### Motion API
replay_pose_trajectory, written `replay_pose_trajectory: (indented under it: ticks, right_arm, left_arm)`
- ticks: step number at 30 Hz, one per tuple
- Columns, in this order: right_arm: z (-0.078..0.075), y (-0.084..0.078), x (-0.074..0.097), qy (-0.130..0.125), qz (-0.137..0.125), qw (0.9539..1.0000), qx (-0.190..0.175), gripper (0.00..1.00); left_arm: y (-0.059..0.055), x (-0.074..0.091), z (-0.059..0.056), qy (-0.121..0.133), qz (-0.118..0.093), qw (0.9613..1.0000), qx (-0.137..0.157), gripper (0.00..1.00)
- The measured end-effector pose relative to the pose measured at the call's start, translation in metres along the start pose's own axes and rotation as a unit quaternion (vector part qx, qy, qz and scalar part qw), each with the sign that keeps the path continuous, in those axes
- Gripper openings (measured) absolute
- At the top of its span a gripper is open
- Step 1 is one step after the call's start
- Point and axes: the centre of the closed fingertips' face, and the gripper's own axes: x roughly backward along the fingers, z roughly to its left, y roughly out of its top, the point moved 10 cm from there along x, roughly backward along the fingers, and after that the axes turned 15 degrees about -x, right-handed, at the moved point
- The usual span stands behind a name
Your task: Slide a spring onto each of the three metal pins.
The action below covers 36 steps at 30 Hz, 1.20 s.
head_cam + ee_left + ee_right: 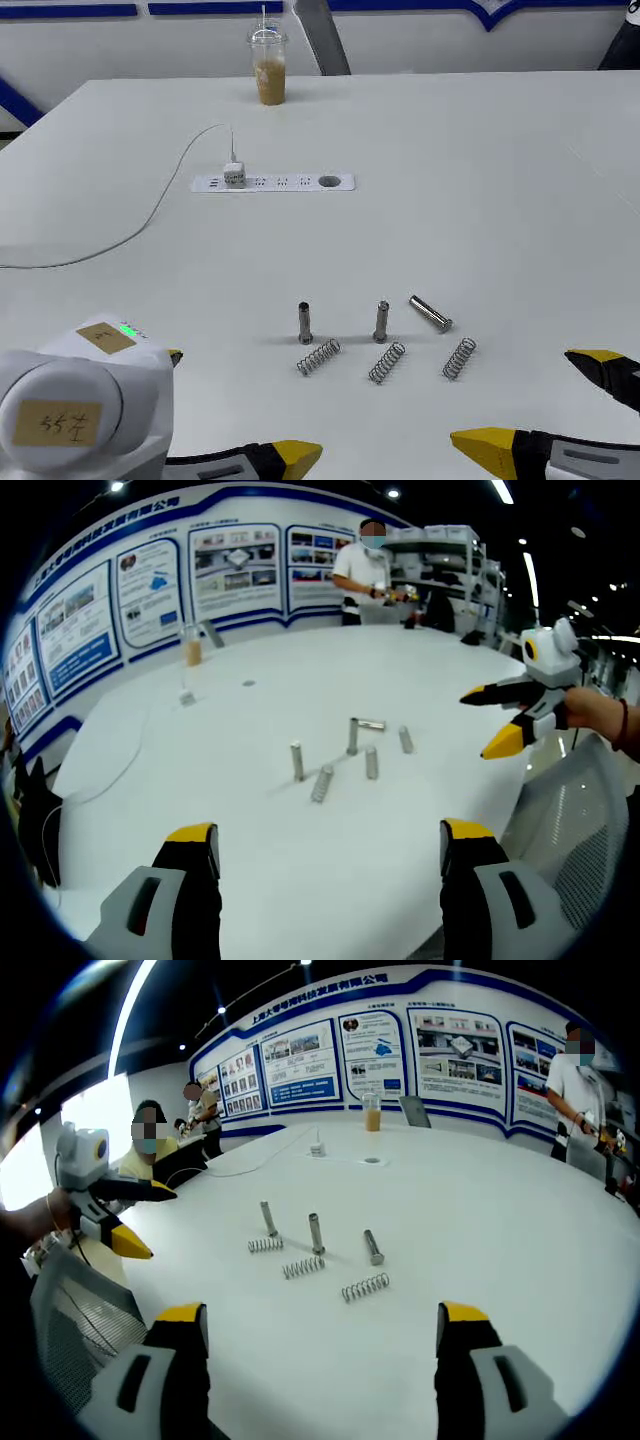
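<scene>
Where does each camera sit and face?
Head view: headset, looking down at pins and springs; left gripper and right gripper at the bottom.
Left gripper view: on the left gripper, facing across the table; own open jaws, right gripper and hand beyond.
Right gripper view: on the right gripper, facing likewise; own open jaws, left gripper beyond.
Shared: pins and springs in all three.

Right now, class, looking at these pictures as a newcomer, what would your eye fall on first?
Mid-table, the left pin and middle pin stand upright and the right pin lies on its side. The left spring, middle spring and right spring lie loose just nearer the person, none on a pin. The yellow-tipped left gripper and right gripper are open, holding nothing.
</scene>
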Motion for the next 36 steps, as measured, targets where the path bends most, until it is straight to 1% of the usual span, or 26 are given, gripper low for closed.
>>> replay_pose_trajectory:
  ticks: [5, 14, 22, 29, 36]
  right_arm:
    - [0.0, -0.001, 0.0, 0.0, 0.002, 1.0, 0.001, 0.96]
    - [0.001, -0.003, -0.001, 0.0, 0.005, 1.0, -0.002, 0.96]
    - [-0.003, -0.001, -0.002, -0.007, 0.004, 1.0, -0.004, 0.95]
    - [-0.006, 0.003, -0.007, -0.006, 0.004, 1.0, -0.004, 0.94]
    - [-0.009, 0.011, -0.016, -0.007, 0.009, 0.9999, -0.004, 0.93]
  left_arm:
    - [0.0, 0.0, 0.0, 0.001, -0.002, 1.0, 0.003, 0.92]
    - [0.002, -0.001, -0.001, -0.001, -0.008, 1.0, -0.002, 0.93]
    - [0.002, -0.002, -0.001, -0.002, -0.01, 1.0, -0.001, 0.93]
    - [0.002, -0.004, -0.002, 0.002, -0.014, 0.9999, 0.003, 0.92]
    - [0.002, -0.004, -0.002, 0.003, -0.012, 0.9999, 0.006, 0.92]
